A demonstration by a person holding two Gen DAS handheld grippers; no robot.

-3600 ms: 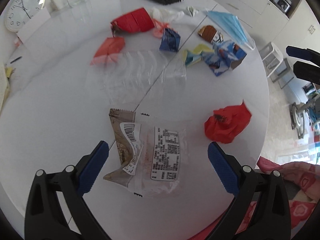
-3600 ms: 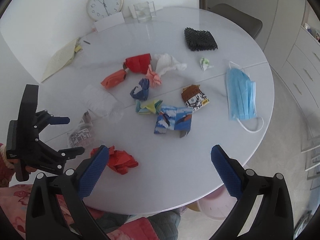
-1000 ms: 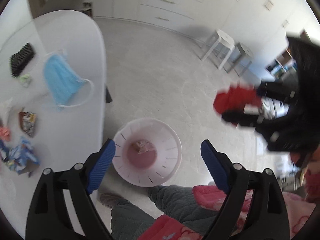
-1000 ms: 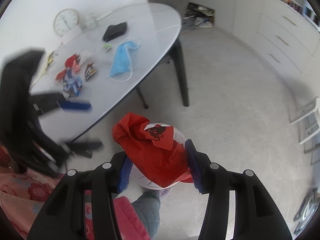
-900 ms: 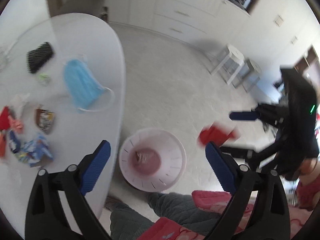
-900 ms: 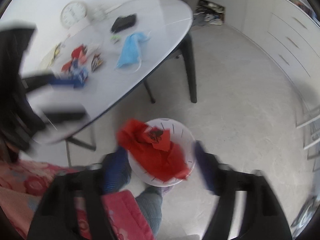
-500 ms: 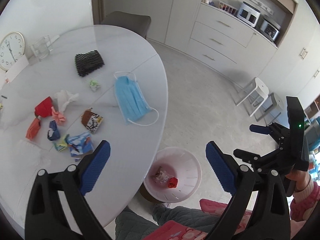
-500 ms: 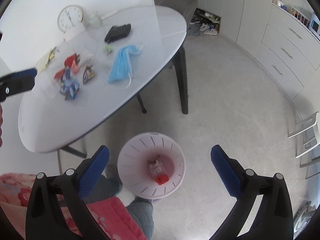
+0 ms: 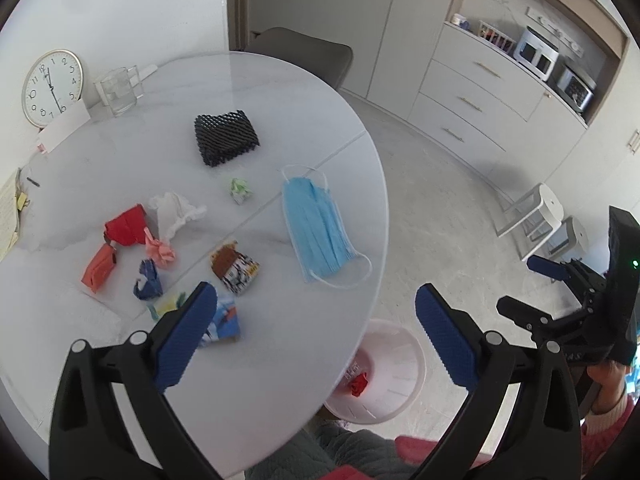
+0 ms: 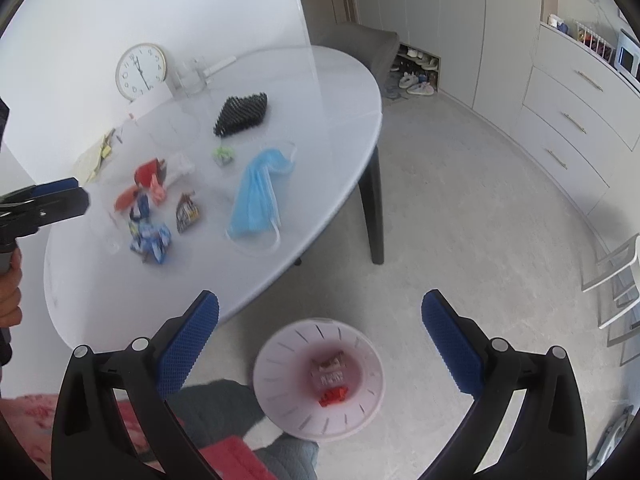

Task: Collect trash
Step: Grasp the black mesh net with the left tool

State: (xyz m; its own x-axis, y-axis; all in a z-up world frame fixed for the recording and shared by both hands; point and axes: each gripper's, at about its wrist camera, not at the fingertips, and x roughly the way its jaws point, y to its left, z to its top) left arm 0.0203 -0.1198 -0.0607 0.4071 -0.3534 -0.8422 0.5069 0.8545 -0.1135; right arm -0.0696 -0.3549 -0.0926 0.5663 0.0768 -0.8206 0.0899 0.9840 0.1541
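The left claw (image 9: 316, 336) is wide open and holds nothing; it hangs above the near edge of the table (image 9: 260, 380). The right claw (image 10: 320, 344) is also wide open and empty, directly above the pink bin (image 10: 280, 408) on the floor. Landmark = the bin.

Inside the bin lie a crumpled red paper (image 10: 334, 395) and a clear wrapper (image 10: 330, 372) w/ printed label, touching each other at the bottom. In the left wrist view the table edge hides part of the bin (image 9: 400, 380); the red paper (image 9: 359, 384) shows in it.

The table stands beside the bin, w/ the rest of the trash on top:
- blue face mask (image 9: 318, 226), the piece nearest to the bin side
- brown snack wrapper (image 9: 234, 266) and blue-white carton (image 9: 224, 320), further from the bin
- red wrapper (image 9: 126, 230), orange wrapper (image 9: 100, 266), pink scrap (image 9: 160, 250), dark blue scrap (image 9: 148, 280), white tissue (image 9: 174, 212), bunched together and still further
- small green-white ball (image 9: 240, 191) and black foam net (image 9: 225, 136), toward the far side

A clock (image 9: 51, 87) and a glass (image 9: 118, 92) stand at the far table edge, well apart from the bin.
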